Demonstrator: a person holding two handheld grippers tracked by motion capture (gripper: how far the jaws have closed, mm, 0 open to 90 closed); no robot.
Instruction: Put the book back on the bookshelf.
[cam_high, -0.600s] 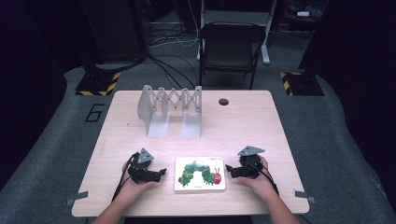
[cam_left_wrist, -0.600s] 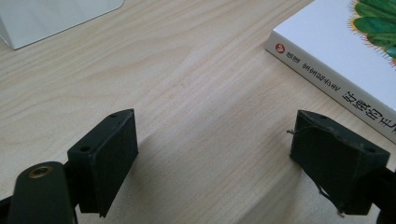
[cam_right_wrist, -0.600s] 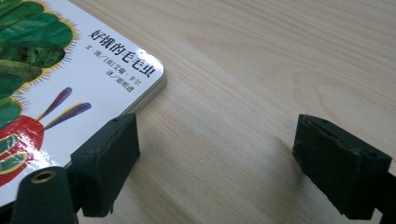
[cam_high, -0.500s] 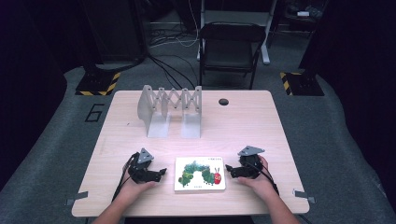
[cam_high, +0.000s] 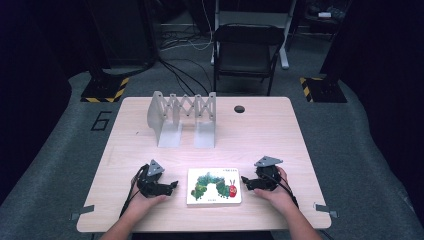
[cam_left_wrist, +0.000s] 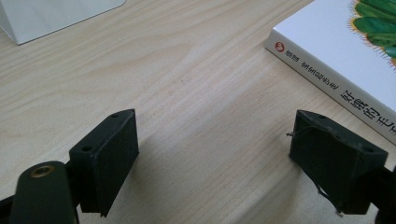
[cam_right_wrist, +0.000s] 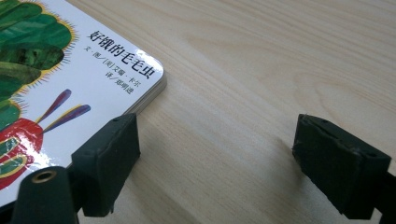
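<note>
Two open grippers flanking book (cam_high: 214, 186)

Light wooden table (cam_high: 280, 135) on grey carpet (cam_high: 60, 150); 1 black folding chair (cam_high: 245, 50) behind it; dark surroundings; hazard-striped bases (cam_high: 102, 90) on floor.

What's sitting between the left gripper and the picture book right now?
Nothing: in the left gripper view, bare wooden table runs from the open left gripper to the picture book. The high view shows the same gap.
</note>
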